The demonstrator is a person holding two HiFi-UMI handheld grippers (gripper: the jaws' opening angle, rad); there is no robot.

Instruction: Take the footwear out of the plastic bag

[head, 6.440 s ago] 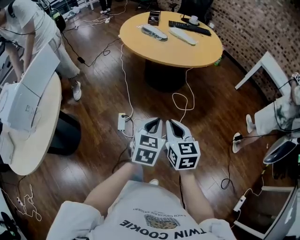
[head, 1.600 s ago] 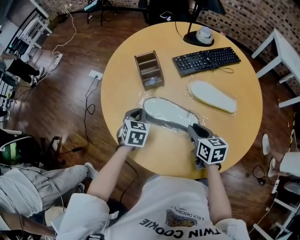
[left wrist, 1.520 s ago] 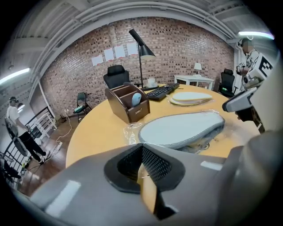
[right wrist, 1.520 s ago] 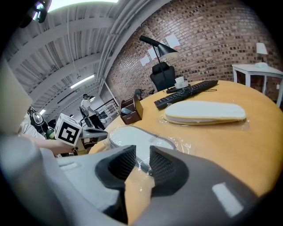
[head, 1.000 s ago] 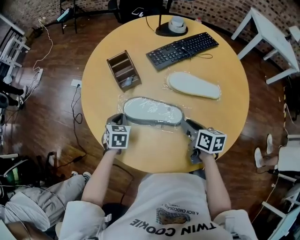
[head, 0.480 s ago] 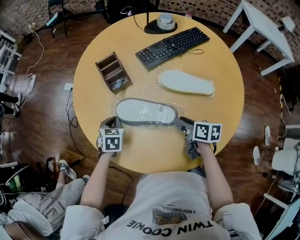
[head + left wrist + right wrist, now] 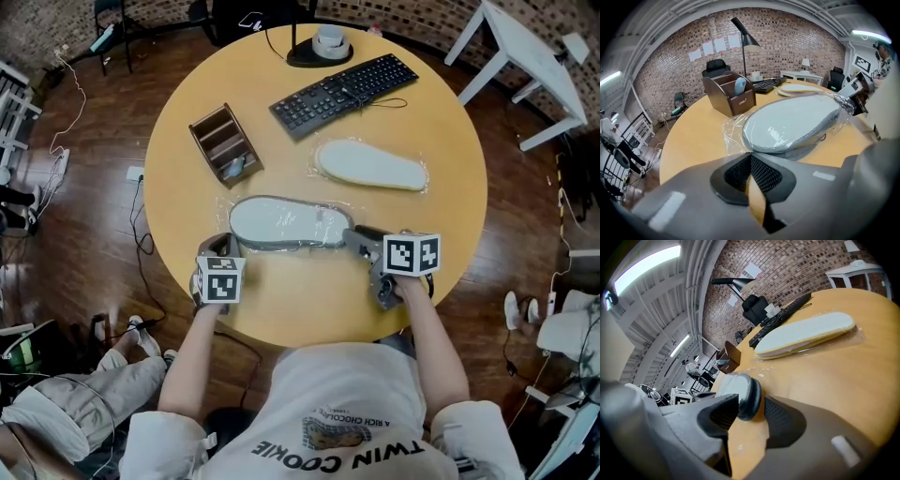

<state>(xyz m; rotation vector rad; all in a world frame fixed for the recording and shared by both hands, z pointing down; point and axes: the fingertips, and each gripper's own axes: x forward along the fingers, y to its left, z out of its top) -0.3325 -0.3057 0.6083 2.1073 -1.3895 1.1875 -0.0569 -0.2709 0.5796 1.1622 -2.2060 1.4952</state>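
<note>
left gripper point(image 7: 750, 159): closed together beside plastic bag point(image 7: 733, 136) | right gripper point(image 7: 751, 401): spread wide, slipper point(image 7: 286, 222) end between

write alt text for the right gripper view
The right gripper's open jaws straddle the rounded end of a grey slipper in clear plastic on a wooden table. Beyond lie a cream slipper, also wrapped, a black keyboard and a desk lamp.

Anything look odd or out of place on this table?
A grey shoe and a cream shoe, each in clear plastic, lie sole-up on the round wooden table by the black keyboard: odd for a desk. Nothing spilled.
</note>
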